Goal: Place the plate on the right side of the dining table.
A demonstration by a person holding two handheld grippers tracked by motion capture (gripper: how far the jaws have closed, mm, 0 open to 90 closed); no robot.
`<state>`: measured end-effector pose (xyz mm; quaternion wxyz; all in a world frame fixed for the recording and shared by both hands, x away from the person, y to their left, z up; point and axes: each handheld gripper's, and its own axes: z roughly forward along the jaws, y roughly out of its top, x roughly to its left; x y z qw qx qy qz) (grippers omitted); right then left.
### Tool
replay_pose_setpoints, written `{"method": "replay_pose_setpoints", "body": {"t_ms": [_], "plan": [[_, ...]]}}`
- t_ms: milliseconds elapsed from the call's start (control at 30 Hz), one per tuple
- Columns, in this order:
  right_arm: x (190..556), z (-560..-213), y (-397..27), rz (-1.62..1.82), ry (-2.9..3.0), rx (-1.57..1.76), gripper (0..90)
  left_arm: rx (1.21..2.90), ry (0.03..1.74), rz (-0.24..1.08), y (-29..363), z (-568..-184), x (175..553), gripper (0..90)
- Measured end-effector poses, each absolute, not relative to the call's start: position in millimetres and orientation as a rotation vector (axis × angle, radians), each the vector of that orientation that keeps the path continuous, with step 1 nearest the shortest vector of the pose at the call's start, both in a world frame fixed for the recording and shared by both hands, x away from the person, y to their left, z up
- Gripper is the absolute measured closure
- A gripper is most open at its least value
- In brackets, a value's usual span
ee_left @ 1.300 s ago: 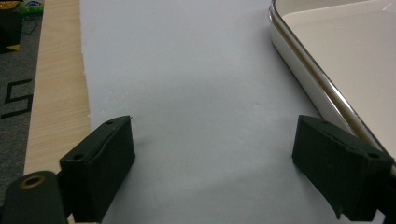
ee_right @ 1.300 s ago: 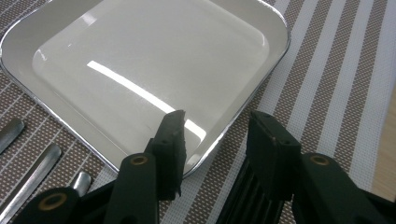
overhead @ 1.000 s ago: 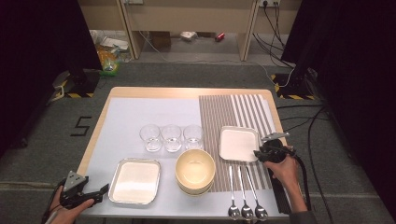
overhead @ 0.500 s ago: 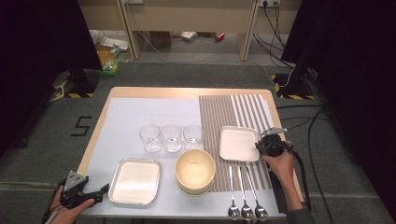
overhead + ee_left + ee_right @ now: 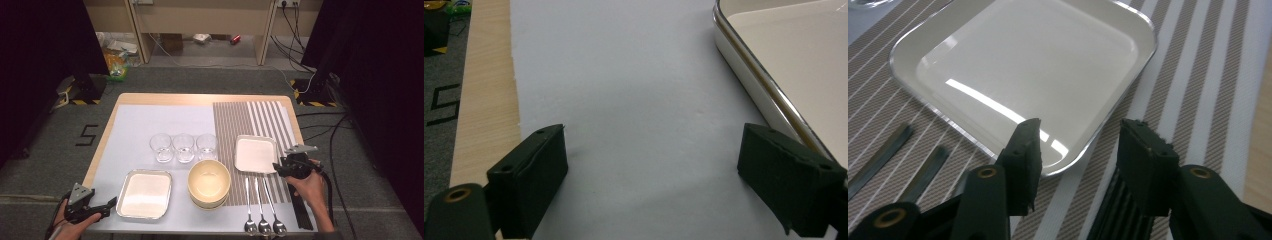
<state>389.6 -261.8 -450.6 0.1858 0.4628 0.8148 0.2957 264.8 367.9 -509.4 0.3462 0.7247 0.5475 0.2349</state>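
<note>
While right claw (image 5: pixel 1075 165) just opened, square plate (image 5: pixel 1023 75) corner sits between jaws, seemingly unpinched

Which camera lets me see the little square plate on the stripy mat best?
The right gripper view: the little square plate is big and close, just past the right gripper. The high view shows the plate whole but small. The left gripper view looks elsewhere.

square white plate (image 5: pixel 255 154) flat on striped mat (image 5: pixel 250 120)
</note>
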Motion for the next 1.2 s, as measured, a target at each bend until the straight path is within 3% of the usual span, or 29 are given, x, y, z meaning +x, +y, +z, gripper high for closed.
{"method": "replay_pose_setpoints", "body": {"t_ms": [267,867,1200], "plan": [[374,-464,-256,0.770,2.306,1.345,40.1,1.884,1.420,0.606,368,-509,265,11.4],[375,-473,-249,0.732,2.315,1.308,51.1,1.882,1.420,0.609,368,-509,265,11.3],[382,-472,-252,0.735,2.301,1.305,51.6,1.884,1.420,0.609,368,-509,265,11.3]]}}
